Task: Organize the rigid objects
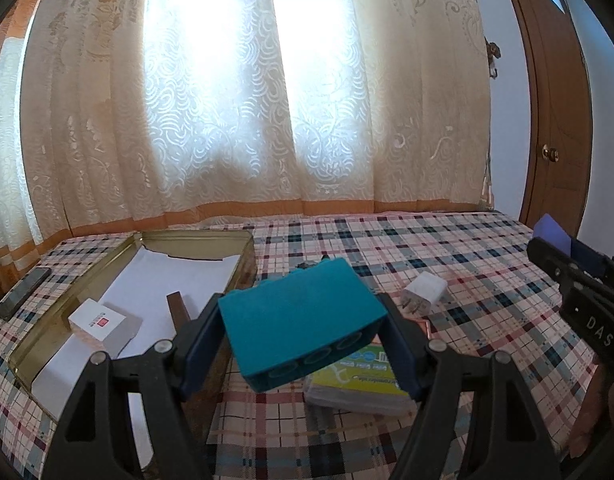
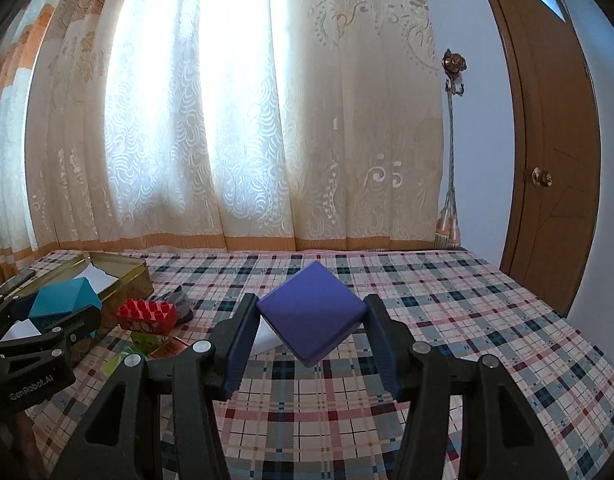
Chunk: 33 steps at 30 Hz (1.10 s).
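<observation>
- Teal block (image 1: 299, 320) pinched in left gripper (image 1: 303, 334), lifted beside gold tin (image 1: 243, 248), probably for stowing.
- Purple block (image 2: 311, 312) clamped corner-wise in right gripper (image 2: 309, 334), above plaid cloth (image 2: 467, 320).

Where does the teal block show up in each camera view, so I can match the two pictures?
Left wrist view: the teal block sits at lower centre, clamped in the left tongs.
Right wrist view: it is at the left edge, in front of the gold tin.
Shared landmark: the gold tin on the plaid cloth.
</observation>
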### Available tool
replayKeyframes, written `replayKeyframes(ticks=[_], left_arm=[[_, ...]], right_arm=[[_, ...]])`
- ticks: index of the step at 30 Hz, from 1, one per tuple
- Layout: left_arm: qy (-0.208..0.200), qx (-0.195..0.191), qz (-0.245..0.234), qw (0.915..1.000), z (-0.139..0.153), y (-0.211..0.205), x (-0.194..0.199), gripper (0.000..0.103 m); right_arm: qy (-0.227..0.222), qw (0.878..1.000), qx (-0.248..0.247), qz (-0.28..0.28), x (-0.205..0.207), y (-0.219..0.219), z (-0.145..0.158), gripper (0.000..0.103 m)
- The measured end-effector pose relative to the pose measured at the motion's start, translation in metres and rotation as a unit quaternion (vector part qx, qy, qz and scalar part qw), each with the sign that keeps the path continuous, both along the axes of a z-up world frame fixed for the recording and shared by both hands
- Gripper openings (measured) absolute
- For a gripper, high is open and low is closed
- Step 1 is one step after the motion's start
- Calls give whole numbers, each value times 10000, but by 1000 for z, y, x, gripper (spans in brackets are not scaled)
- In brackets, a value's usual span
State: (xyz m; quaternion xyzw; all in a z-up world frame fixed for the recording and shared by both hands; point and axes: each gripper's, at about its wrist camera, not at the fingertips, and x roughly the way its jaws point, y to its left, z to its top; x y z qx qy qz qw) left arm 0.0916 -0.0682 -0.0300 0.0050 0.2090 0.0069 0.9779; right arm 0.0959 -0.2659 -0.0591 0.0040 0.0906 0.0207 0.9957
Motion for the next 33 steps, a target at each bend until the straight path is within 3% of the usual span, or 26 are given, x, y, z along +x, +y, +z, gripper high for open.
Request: replayKeyframes(ticks=[33], left_arm=[[-367,-152,358,9986,3,32,-34,74]], right_arm=[[-122,9990,-27,420,-19,40,-1,56]])
